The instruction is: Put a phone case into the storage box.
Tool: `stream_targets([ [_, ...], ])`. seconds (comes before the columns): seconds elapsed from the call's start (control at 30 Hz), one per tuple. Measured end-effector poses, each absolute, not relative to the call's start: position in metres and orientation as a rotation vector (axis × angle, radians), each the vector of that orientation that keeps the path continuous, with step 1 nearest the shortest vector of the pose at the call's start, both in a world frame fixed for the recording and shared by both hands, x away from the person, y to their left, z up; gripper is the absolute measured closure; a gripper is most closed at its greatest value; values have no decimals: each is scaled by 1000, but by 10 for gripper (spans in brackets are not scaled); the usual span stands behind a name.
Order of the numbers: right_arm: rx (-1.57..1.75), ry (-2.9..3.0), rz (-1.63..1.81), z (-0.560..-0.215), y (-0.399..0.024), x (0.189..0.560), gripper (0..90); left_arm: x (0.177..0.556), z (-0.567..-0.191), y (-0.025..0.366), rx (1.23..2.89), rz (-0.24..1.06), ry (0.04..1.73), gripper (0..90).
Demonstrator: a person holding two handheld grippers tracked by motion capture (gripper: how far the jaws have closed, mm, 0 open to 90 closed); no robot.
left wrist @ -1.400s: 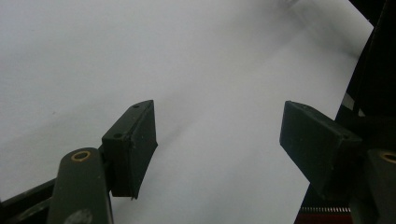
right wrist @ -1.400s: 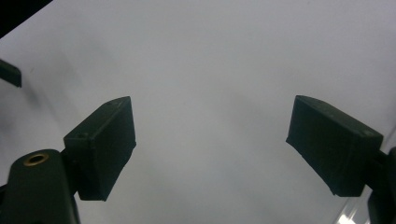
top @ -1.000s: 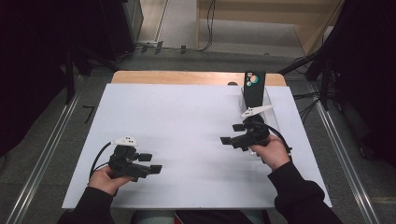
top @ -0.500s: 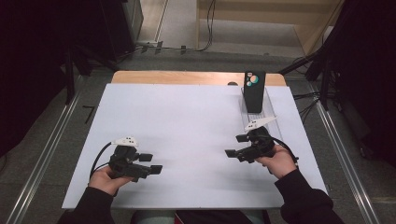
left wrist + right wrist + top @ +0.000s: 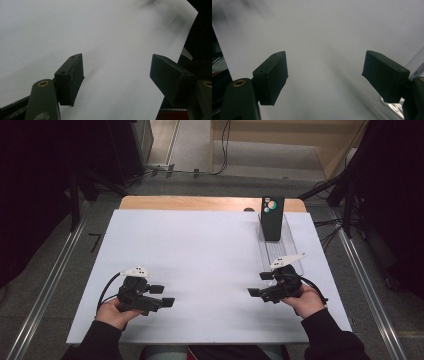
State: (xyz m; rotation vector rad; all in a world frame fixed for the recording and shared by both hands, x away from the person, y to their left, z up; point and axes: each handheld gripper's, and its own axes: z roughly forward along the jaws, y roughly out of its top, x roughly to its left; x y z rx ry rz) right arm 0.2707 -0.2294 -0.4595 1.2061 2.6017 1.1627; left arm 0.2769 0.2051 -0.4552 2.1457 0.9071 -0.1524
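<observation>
In the high view, a white board [image 5: 200,265] covers the wooden table [image 5: 200,202]. A black box [image 5: 272,218] with coloured dots on top stands upright in the upper right of the frame. It sits at the far end of a clear plastic tray [image 5: 280,251] that runs down toward the person. The left gripper [image 5: 161,296] is in the lower left, held in the left hand [image 5: 116,312], well apart from the box. Its jaws are spread and hold nothing. The right gripper [image 5: 259,284] is in the lower right, held in the right hand [image 5: 305,301]. It sits just beside the near end of the tray, and its jaws point toward the middle of the board. They are spread too, with nothing between them.

In the left gripper view, the two black jaws stand wide apart at the bottom. Between them there is just bare white board [image 5: 100,37]. A dark edge shows at the right side.

In the right gripper view, the jaws are also wide apart over white board [image 5: 324,32]. A shiny bit of the clear tray [image 5: 414,62] peeks in at the right edge.

Both hands look to be resting, so no grab seems to be going on yet. The box in the tray seems to be the thing to work with. The right gripper is nearer, so it would need to turn toward the upper right, reach up along the tray and close on the sides of the box.
</observation>
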Motion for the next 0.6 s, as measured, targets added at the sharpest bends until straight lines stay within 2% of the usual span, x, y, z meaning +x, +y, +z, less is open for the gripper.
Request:
stream_targets([
  [0.6,1275,2594,1122,-472,-255,250,186,277,-456,205,2142,-159,903,273],
])
